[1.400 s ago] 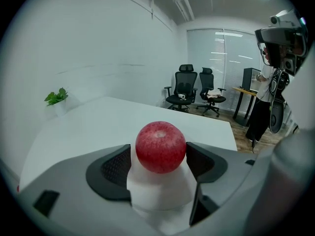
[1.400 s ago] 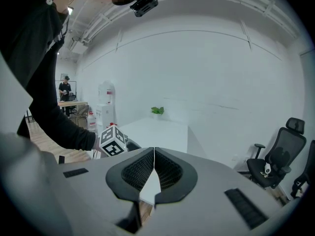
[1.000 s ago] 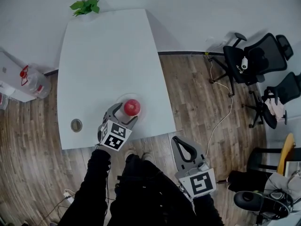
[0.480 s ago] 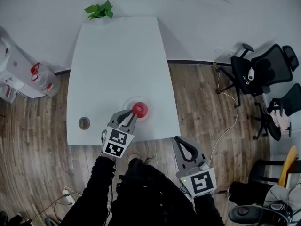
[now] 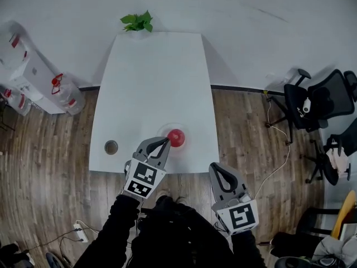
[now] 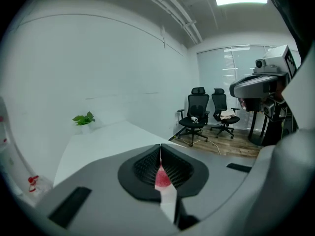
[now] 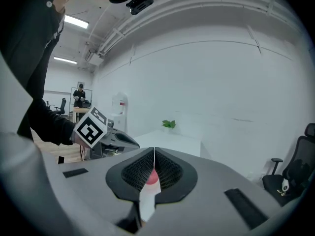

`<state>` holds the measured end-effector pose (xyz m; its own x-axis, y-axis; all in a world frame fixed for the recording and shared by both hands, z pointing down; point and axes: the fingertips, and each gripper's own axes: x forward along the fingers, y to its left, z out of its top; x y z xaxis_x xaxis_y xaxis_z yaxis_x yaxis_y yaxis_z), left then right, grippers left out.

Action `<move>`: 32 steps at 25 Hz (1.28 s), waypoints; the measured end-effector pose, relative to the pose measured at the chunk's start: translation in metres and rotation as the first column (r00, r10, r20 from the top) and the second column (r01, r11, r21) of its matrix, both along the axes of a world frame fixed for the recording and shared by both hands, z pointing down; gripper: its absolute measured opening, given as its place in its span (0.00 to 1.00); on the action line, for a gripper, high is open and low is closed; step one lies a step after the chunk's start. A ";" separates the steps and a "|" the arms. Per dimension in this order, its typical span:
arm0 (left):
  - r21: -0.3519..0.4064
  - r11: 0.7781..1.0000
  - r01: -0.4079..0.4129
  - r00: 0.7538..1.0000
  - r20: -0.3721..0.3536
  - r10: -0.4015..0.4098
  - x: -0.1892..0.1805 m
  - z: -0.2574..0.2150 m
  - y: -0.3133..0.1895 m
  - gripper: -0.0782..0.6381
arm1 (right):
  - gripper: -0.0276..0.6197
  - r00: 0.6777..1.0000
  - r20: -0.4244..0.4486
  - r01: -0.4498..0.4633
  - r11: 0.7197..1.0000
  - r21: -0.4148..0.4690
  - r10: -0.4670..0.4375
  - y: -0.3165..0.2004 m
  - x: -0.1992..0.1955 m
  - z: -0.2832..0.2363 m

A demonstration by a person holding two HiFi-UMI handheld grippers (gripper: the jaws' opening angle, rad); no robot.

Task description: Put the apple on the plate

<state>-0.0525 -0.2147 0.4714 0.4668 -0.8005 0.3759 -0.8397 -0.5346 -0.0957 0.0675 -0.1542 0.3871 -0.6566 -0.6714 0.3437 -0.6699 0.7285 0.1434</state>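
Note:
A red apple rests on a pale round plate near the front edge of the white table. My left gripper hovers just left of the apple, apart from it. Its jaws are closing and meet with nothing between them. In the left gripper view the apple shows through the slit of the left gripper. My right gripper is shut and empty, out past the table's front edge over the floor. The right gripper view shows the apple beyond the right gripper, and the left gripper at the left.
A small green plant stands at the table's far edge. A round cable hole sits at the front left corner. Water bottles stand on the floor at the left, office chairs at the right.
The left gripper stood open around the apple, then let it go, drew back and up, and its jaws came together. The right gripper barely moved.

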 end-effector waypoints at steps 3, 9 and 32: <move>-0.010 1.000 0.019 1.000 0.011 -0.019 -0.004 -0.006 0.005 0.13 | 0.11 1.000 0.006 0.015 1.000 0.012 -0.015 -0.007 -0.005 -0.005; 0.015 1.000 0.018 1.000 0.026 -0.018 -0.005 -0.035 0.019 0.13 | 0.11 0.998 0.035 0.052 0.998 0.045 -0.053 -0.012 -0.017 -0.019; 0.144 0.984 0.109 0.993 0.032 -0.115 -0.032 -0.105 0.071 0.13 | 0.11 0.990 0.025 0.135 0.986 0.099 -0.138 -0.014 -0.036 -0.039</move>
